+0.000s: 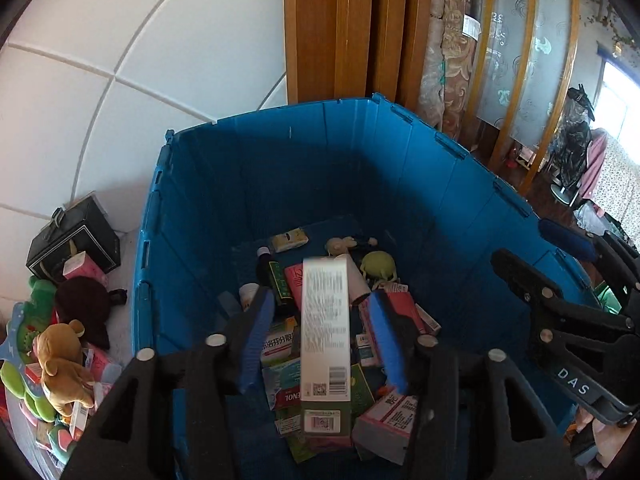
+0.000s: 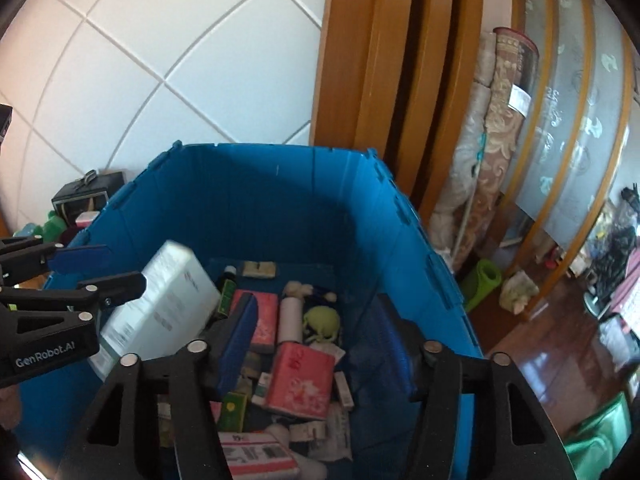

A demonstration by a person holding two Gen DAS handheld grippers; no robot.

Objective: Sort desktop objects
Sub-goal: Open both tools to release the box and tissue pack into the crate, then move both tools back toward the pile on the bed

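A deep blue bin (image 1: 280, 114) (image 2: 260, 150) fills both views, its floor covered with several medicine boxes, pink packets (image 2: 300, 380), a dark bottle (image 1: 276, 280) and a green soft toy (image 2: 322, 322). A tall white carton (image 1: 325, 320) (image 2: 160, 312), slightly blurred, hangs tilted inside the bin. It lies between the blue pads of my left gripper (image 1: 320, 294) (image 2: 122, 266), which stand apart from its sides and do not press it. My right gripper (image 2: 316, 300) (image 1: 528, 246) is open over the bin's right half with nothing between its fingers.
Left of the bin, a table holds a brown plush bear (image 1: 60, 364), a dark cap (image 1: 86, 308), a black case (image 1: 76, 240) and small boxes. A tiled wall and wooden door frame stand behind. A rolled carpet (image 1: 448, 60) leans at the right, above wooden floor.
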